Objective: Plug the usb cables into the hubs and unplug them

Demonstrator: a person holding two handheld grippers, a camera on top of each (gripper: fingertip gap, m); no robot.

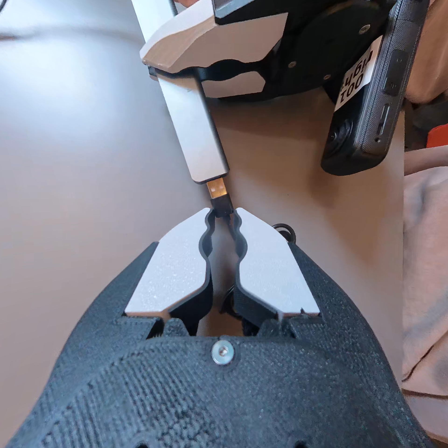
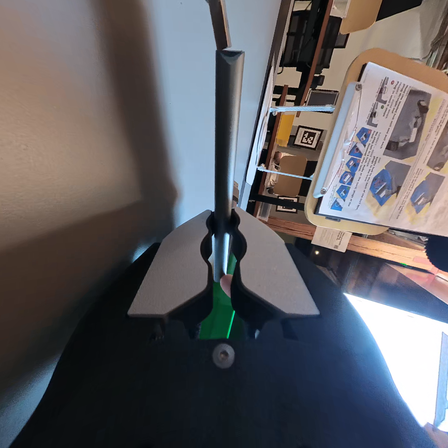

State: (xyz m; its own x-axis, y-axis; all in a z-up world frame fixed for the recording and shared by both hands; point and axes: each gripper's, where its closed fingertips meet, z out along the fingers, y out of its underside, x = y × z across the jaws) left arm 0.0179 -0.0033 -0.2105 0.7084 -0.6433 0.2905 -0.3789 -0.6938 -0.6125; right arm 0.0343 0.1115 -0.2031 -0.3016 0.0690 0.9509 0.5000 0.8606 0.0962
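At frame centre, the left gripper had its jaws clamped on the USB plug, partly seated in the silver hub, which the right gripper pinched edge-on (above the desk). An angled push risked jamming the plug.

the left wrist view looked forward along the left gripper, angled down and very near a pale tabletop, facing the silver usb hub and the right gripper holding it at the far end. the right wrist view, rolled sideways, looked along the right gripper up the hub's thin edge, a wall to the left and shelves far right. both views shared the hub.
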